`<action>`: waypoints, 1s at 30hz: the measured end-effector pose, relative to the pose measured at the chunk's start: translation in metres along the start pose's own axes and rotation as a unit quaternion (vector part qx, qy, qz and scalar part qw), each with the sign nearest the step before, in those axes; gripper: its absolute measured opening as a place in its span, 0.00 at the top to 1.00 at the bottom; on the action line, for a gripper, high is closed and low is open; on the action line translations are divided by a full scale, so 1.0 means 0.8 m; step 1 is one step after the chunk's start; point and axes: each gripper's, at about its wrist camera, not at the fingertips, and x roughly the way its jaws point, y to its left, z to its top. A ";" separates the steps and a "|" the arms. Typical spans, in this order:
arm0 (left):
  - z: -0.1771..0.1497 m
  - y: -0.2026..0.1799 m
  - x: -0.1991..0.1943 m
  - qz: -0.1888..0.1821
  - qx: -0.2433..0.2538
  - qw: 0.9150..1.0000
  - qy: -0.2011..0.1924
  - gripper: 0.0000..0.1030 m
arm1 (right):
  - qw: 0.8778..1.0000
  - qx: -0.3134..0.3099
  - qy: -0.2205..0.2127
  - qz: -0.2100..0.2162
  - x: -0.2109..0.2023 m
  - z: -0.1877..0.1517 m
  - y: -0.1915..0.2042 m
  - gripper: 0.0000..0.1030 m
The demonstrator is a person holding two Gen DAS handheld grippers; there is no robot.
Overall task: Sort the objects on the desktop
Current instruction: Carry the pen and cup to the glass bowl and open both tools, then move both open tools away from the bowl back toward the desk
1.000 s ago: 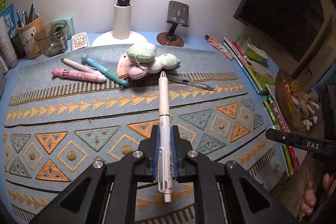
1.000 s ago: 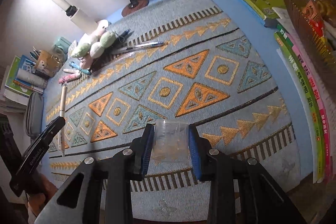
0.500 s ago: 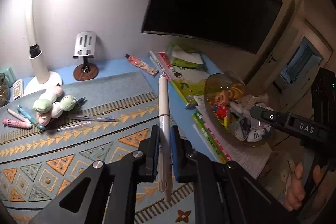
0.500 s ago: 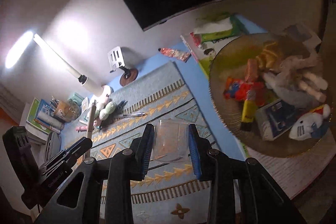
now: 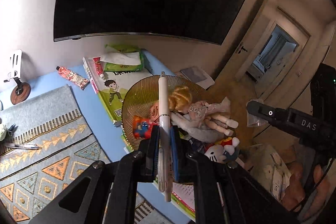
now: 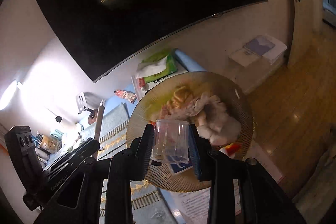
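Over the basket (image 5: 134, 102): both grippers, held side by side
Left gripper (image 5: 163, 140): clamped on white pen (image 5: 163, 102)
Right gripper (image 6: 171, 142): clamped on clear cup (image 6: 170, 141)
Basket contents: doll (image 5: 197, 112), plush toys

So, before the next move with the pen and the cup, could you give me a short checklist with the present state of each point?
1. Left gripper shut on the pen: ok, both pads press its barrel.
2. Right gripper shut on the clear cup: ok, held between both pads.
3. Cup empty: cannot tell, it is transparent and things show through it.
4. Both grippers in front of the bowl: ok in both wrist views; height above it cannot tell.
5. Free room in the bowl: not ok, the doll and plush toys fill most of it.
6. Grippers apart from each other: ok, a gap shows between them.
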 end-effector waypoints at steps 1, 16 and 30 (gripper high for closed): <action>0.001 -0.001 0.008 -0.001 0.000 1.000 0.003 0.92 | 1.000 -0.001 -0.001 -0.002 0.001 0.004 -0.005 0.68; 0.025 -0.012 0.109 0.002 -0.028 0.999 0.047 0.92 | 0.999 0.014 0.048 -0.019 0.111 0.070 -0.054 0.68; 0.021 -0.010 0.096 0.033 -0.013 0.998 0.042 0.28 | 0.995 0.024 0.086 -0.041 0.127 0.065 -0.053 0.60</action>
